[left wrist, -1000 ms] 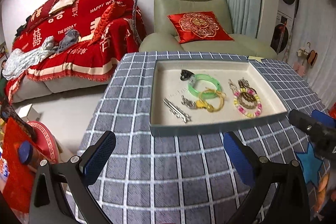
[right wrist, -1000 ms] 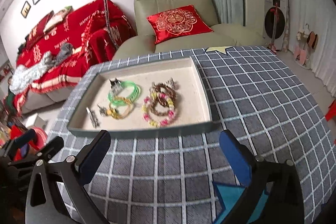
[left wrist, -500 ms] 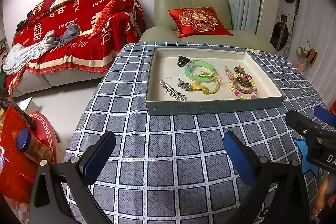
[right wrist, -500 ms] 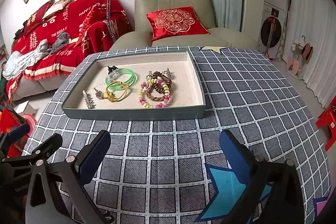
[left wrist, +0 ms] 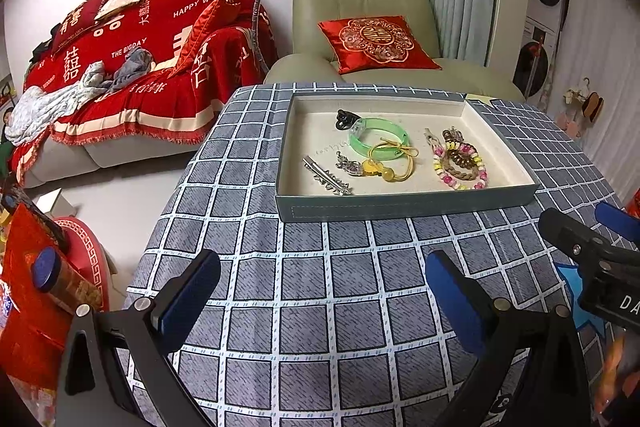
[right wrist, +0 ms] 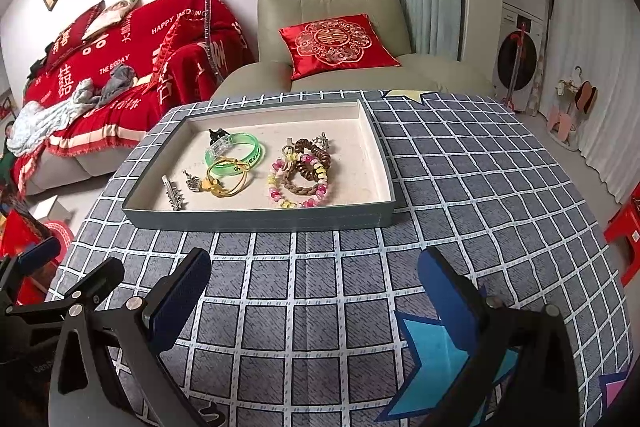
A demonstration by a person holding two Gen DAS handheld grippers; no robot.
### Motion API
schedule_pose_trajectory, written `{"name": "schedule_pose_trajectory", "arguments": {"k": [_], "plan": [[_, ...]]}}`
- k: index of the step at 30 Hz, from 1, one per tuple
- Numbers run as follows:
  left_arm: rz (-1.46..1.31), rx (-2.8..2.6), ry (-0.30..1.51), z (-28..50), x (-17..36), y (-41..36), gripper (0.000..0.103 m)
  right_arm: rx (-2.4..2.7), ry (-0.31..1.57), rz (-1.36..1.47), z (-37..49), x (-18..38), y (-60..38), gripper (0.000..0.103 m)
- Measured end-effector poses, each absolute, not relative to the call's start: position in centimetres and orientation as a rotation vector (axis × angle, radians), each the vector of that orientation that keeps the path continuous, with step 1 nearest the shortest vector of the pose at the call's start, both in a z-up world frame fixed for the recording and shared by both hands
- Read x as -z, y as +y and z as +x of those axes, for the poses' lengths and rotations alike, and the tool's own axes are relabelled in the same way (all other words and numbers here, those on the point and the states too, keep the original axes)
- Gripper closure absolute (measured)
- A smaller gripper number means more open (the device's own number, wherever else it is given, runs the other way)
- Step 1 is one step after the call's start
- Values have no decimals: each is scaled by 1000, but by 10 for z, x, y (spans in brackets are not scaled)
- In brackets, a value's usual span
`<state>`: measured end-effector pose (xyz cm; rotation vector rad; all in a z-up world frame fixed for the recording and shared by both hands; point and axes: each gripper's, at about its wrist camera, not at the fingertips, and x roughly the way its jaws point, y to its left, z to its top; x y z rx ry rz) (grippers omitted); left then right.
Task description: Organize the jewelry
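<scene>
A grey-green tray with a cream lining stands on the checked tablecloth. In it lie a green bangle, a yellow cord bracelet, a silver hair clip, a black clip, and pink-and-yellow bead bracelets around a brown one. My left gripper is open and empty, well short of the tray's near wall. My right gripper is open and empty too, likewise in front of the tray.
The table's left edge drops to the floor, where a red sofa and red items stand. A green armchair with a red cushion is behind the table. Blue star patches lie on the cloth near the right gripper.
Both grippers have drawn back and up from the tray, which now sits farther away in both views. Both stay open and empty. The jewelry has not moved.
</scene>
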<state>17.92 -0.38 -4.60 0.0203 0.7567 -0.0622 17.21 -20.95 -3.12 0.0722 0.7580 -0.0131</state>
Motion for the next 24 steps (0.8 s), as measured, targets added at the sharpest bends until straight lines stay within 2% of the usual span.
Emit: {"name": "schedule_pose_trajectory", "arguments": {"k": [24], "plan": [[13, 59, 768, 180, 50, -2, 0, 4, 767, 70, 172, 36, -209, 0]]}}
